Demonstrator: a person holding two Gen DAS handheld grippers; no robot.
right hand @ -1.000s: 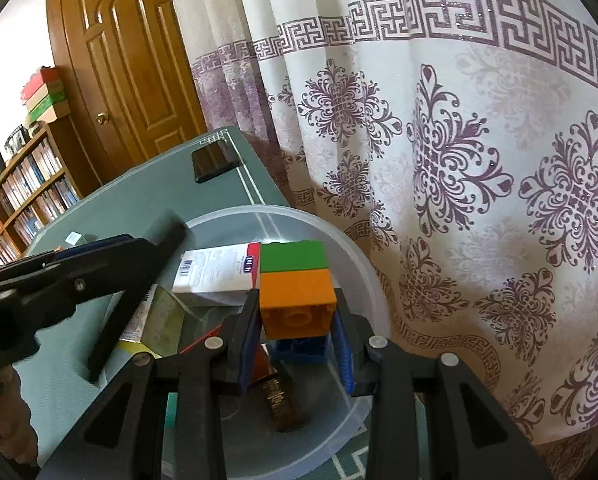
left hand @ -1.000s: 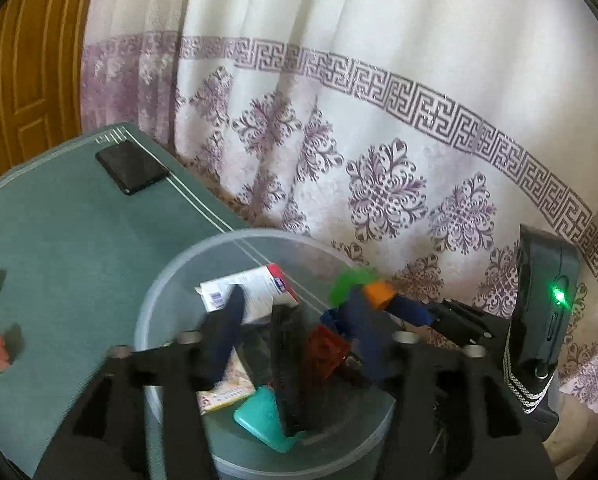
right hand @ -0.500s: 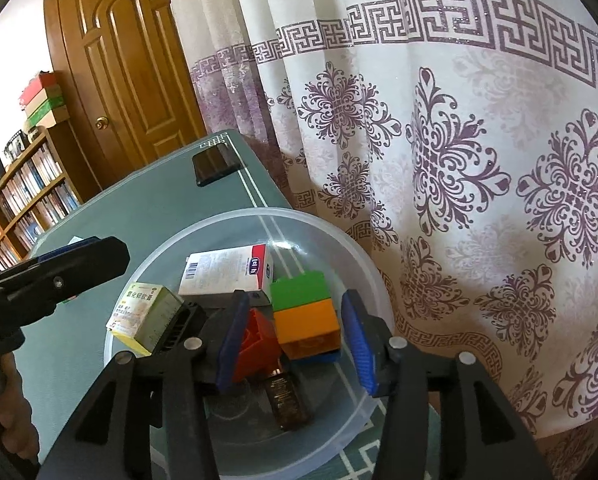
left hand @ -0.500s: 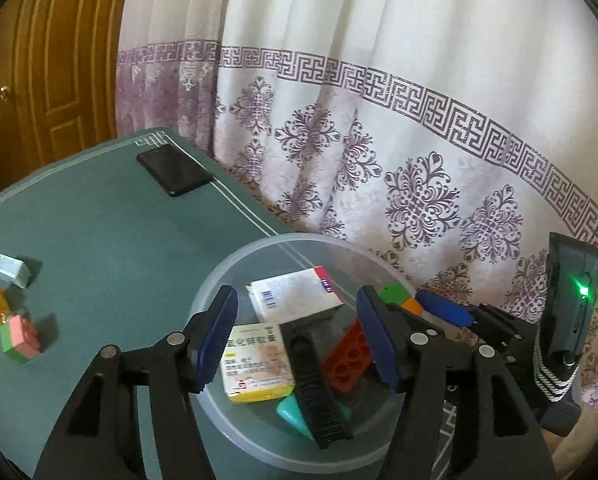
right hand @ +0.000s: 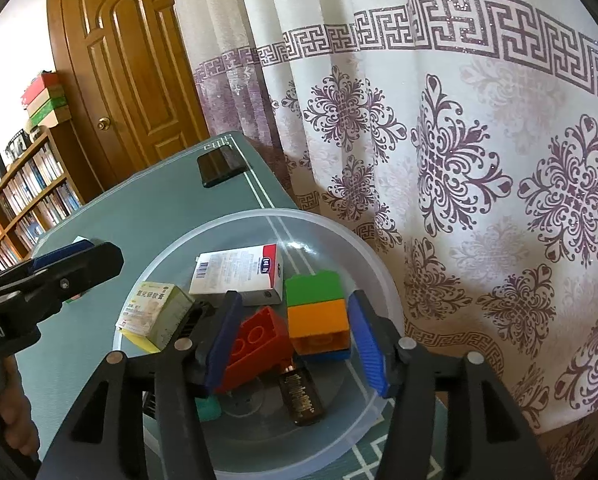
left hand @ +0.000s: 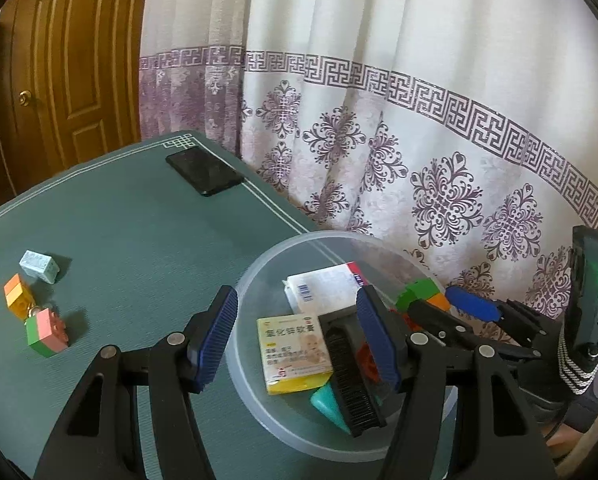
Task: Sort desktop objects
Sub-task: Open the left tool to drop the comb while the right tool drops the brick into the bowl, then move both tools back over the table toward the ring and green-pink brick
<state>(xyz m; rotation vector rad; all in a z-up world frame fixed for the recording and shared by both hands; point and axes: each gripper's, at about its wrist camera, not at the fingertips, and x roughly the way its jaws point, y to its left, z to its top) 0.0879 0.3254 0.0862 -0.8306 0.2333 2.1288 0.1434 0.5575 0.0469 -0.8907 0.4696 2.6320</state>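
A clear round plastic bowl (left hand: 259,280) (right hand: 339,236) sits at the table's edge by the curtain. It holds a white box (right hand: 239,274), a yellow box (left hand: 293,350) (right hand: 153,314), a black comb (left hand: 353,380), a red brick (right hand: 255,348), a teal piece (left hand: 327,402), a brown bottle (right hand: 301,394) and a green-orange-blue brick stack (right hand: 317,316). My right gripper (right hand: 293,346) is open above the bowl, with the stack lying loose between its jaws. My left gripper (left hand: 299,344) is open and empty over the bowl's near rim.
On the green table mat (left hand: 131,240) to the left lie a pale blue block (left hand: 39,266), an orange block (left hand: 17,296) and a pink-green block (left hand: 47,332). A black phone (left hand: 205,170) (right hand: 219,166) lies at the far corner. A bookshelf (right hand: 23,196) stands left.
My right gripper opened and dropped the brick stack into the bowl. My left gripper pulled back and up from inside the bowl, leaving the comb and yellow box there.
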